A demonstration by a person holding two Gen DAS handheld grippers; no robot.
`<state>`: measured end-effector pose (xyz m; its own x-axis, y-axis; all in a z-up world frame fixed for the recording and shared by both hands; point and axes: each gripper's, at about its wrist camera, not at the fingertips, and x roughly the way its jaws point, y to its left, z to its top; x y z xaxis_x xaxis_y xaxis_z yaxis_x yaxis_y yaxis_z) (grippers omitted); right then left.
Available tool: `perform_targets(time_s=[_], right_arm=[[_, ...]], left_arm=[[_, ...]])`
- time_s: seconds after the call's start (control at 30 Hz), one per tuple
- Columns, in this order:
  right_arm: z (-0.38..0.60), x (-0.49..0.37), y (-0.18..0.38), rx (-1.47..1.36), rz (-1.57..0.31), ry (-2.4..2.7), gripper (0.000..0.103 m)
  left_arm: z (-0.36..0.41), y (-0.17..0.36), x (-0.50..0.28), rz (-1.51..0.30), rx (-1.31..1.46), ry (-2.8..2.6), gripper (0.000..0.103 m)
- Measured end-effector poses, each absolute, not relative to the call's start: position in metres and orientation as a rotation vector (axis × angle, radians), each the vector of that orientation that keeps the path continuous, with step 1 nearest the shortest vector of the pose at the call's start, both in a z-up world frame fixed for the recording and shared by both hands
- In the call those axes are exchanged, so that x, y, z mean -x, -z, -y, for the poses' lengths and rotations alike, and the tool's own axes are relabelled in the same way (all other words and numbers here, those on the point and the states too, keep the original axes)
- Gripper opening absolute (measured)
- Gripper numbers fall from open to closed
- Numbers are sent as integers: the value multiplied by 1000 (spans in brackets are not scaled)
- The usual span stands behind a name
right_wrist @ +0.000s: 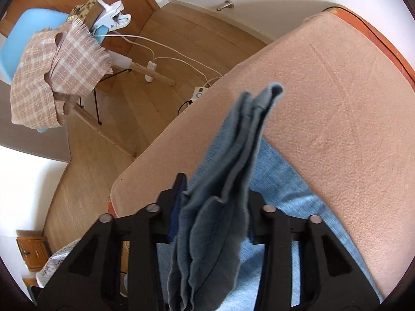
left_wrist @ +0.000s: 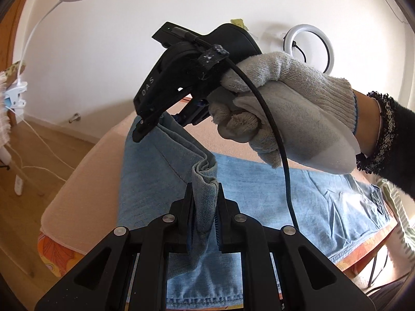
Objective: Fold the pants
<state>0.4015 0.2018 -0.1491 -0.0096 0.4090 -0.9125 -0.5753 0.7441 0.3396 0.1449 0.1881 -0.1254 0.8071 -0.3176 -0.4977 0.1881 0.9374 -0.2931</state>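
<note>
The pants' (left_wrist: 168,160) hem is pinched by both closed grippers, left (left_wrist: 205,207) and right (right_wrist: 215,202), legs trailing bench-ward (right_wrist: 324,90).

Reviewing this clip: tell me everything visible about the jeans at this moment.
The jeans are light blue washed denim with a stitched side seam and darker hems. Most of the fabric lies flat on a pink blanket. One end is lifted off it: the left tool is shut on a bunched hem edge, and the right tool is shut on several gathered layers that stick up past its fingers. The waist end lies toward the person.
</note>
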Motion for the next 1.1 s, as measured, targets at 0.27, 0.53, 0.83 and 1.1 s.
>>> perform_targets(time_s=[0.27,0.53,0.83,1.1], right_arm=[[-123,-395,115,16,-1281,-720,15],[-41,-374,67,-75,-1194,-642,14],[75,-345,43,-171,-1141,-525,14],[168,-325,49,-231,-1126,-457,14]], left_arm=[[-162,98,-148,-534,287,415,11],[-119,64,-145,-507,324,577,11],[-43,48,-144,-536,317,743,11],[26,49,-142,-587,295,835,11]])
